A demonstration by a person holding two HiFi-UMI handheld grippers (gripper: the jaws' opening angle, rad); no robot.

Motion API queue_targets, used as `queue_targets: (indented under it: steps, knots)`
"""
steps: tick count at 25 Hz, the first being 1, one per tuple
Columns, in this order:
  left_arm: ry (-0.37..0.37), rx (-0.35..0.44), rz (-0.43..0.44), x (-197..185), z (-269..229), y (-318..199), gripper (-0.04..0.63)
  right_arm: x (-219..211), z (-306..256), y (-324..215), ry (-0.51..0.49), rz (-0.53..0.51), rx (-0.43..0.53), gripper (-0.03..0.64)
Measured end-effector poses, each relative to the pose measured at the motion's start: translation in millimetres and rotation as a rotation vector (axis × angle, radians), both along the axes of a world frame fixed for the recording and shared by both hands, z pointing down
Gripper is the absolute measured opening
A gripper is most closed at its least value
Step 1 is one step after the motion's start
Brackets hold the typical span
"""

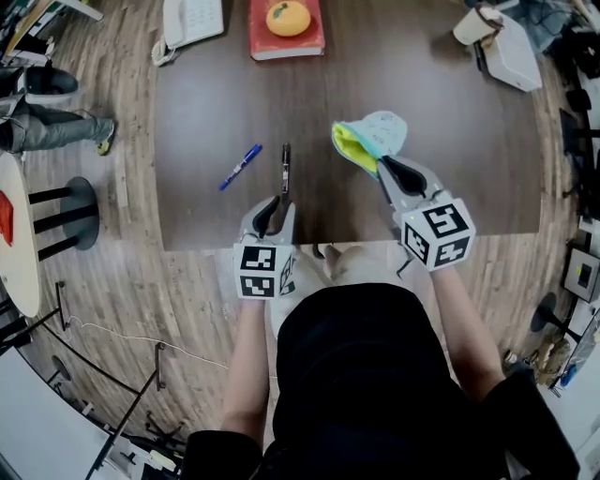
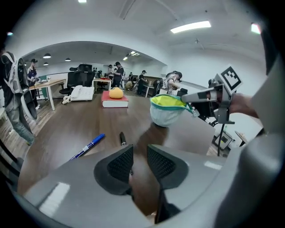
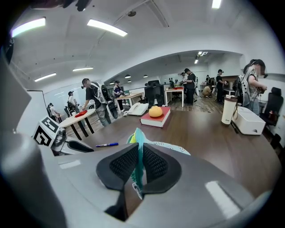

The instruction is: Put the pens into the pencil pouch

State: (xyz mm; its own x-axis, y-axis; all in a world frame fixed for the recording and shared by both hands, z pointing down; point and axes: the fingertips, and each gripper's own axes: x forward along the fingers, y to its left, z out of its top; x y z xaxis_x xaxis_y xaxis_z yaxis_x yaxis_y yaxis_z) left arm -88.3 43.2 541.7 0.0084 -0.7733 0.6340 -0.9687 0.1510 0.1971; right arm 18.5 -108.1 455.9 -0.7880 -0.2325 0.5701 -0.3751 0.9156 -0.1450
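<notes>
Fingers (image 2: 116, 167) of the left gripper (image 2: 139, 151) stand apart, with only bare table between them. The right gripper (image 3: 139, 153) has its fingers pressed on the teal edge of the pencil pouch (image 1: 370, 139) and holds it just over the dark brown table (image 1: 459, 178), its yellow inside open toward 9 o'clock.

From the left gripper, the black pen (image 1: 286, 167) lies on the table at 12 o'clock, just beyond the tips. The blue pen (image 1: 240, 167) lies at 11 o'clock, near the black one but apart.

At the 12 o'clock edge of the table is a red book (image 1: 281, 45) with an orange fruit (image 1: 288, 17) on it. A white telephone (image 1: 192, 19) is at its 9 o'clock.

Under the table is a wooden plank floor (image 1: 131, 281). The gripper views show an open office with desks, standing people and ceiling strip lights.
</notes>
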Motion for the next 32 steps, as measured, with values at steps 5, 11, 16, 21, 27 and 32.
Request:
queue_targets:
  steps: [5, 11, 16, 21, 27, 32]
  knots:
    - [-0.002, -0.039, 0.013, -2.5, 23.2, 1.5, 0.094, -3.1, -5.2, 1.4, -0.007, -0.003, 0.005, 0.038]
    - [-0.020, -0.072, 0.024, -2.2, 45.6, 1.4, 0.089, -3.2, -8.4, 3.3, 0.000, -0.011, 0.014, 0.038]
    - [-0.014, -0.107, 0.014, -2.7, 62.8, 1.6, 0.086, -3.3, -9.0, 3.5, 0.006, -0.018, 0.015, 0.038]
    - [-0.010, -0.132, 0.011, -3.6, 73.2, 2.0, 0.081, -2.7, -9.2, 4.6, 0.007, -0.015, 0.012, 0.038]
    - [-0.025, -0.166, 0.004, -3.2, 85.3, 3.7, 0.071, -3.0, -9.2, 3.3, 0.011, -0.016, 0.012, 0.038]
    - [-0.045, -0.172, -0.012, -6.9, 85.5, 4.6, 0.046, -4.0, -10.8, 3.9, 0.004, -0.011, 0.012, 0.038]
